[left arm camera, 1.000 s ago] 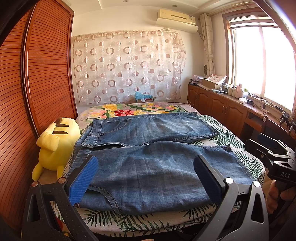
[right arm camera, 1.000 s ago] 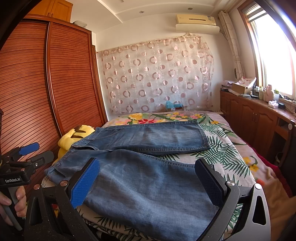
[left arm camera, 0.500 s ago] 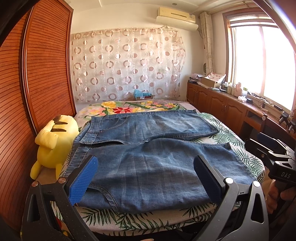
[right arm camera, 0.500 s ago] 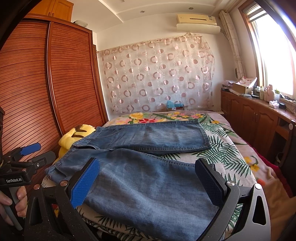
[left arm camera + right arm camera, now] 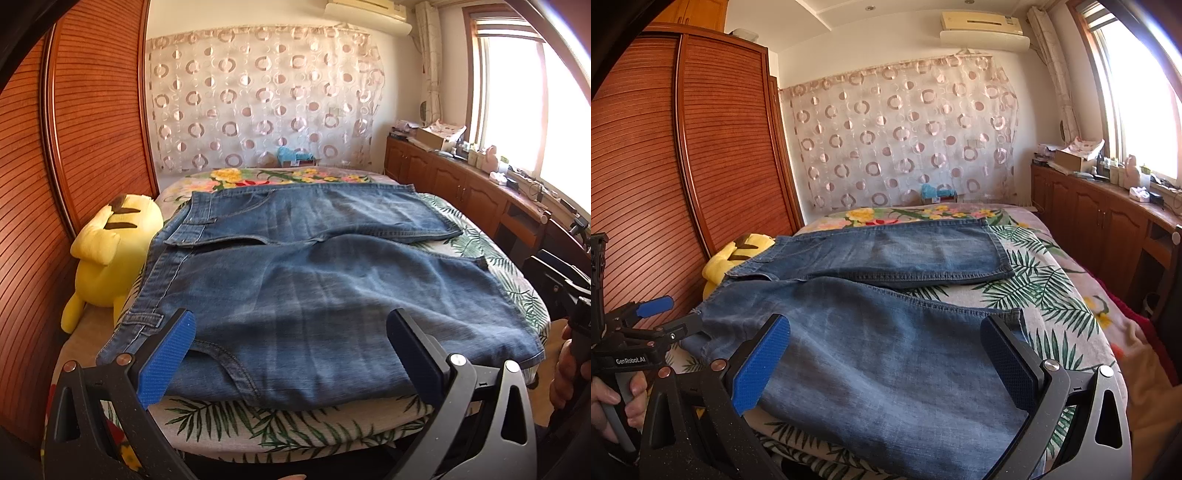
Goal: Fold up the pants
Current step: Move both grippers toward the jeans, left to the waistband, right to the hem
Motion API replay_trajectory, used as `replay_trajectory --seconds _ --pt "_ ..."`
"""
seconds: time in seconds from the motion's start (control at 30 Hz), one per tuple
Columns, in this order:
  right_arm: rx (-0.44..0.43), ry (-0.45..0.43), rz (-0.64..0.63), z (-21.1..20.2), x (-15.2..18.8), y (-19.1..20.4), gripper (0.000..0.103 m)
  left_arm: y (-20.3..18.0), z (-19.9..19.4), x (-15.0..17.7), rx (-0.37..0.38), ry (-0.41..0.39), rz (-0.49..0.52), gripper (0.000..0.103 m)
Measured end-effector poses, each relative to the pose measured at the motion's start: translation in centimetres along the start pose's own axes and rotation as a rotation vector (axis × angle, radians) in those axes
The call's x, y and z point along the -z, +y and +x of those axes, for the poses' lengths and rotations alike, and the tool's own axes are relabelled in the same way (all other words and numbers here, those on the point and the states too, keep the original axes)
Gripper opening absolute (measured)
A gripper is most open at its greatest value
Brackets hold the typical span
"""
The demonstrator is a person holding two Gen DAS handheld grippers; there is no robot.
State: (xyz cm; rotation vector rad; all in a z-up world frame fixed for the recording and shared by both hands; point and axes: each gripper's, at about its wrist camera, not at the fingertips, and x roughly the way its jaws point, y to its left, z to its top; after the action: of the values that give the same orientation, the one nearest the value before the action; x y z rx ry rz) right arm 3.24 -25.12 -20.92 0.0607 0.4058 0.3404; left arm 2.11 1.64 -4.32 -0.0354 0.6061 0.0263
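Wardrobe (image 5: 74,155) far left, yellow plush toy (image 5: 110,254) wedged between it and the bed (image 5: 295,428). Jeans (image 5: 314,295) lie flat across the bed, waistband at the plush side, both legs running right, spread in a V, hems near the right edge. No fold made yet.

Left hand-held gripper (image 5: 291,354): fingers spread wide, empty, hovering over the near leg by the waistband corner. Right hand-held gripper (image 5: 886,365): also spread, empty, above the near leg close to its hem (image 5: 1015,317).

Likely step: grab the near leg and lay it over the far one. Best done by pinching waistband corner and hem together, lifting evenly, keeping the denim taut, matching outer seams before release. Denim is stiff; shallow bites risk slipping.
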Motion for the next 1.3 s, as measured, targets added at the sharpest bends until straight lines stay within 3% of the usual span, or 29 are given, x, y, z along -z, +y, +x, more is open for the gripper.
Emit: replay_trajectory --seconds 0.77,0.93,1.1,1.3 --pt "0.089 0.153 -0.022 1.3 -0.8 -0.5 0.102 10.1 1.1 1.6 -0.077 0.046 -0.102 0.103" --pt "0.111 0.162 -0.034 0.4 -0.9 -0.1 0.102 12.4 1.5 2.7 -0.087 0.079 -0.142 0.094" --pt "0.126 0.174 -0.033 -0.4 -0.5 -0.4 0.102 13.8 2.2 3.8 -0.065 0.11 -0.186 0.075" --pt "0.147 0.193 -0.015 -1.6 -0.3 -1.2 0.102 14.6 3.1 5.3 -0.082 0.153 -0.21 0.065"
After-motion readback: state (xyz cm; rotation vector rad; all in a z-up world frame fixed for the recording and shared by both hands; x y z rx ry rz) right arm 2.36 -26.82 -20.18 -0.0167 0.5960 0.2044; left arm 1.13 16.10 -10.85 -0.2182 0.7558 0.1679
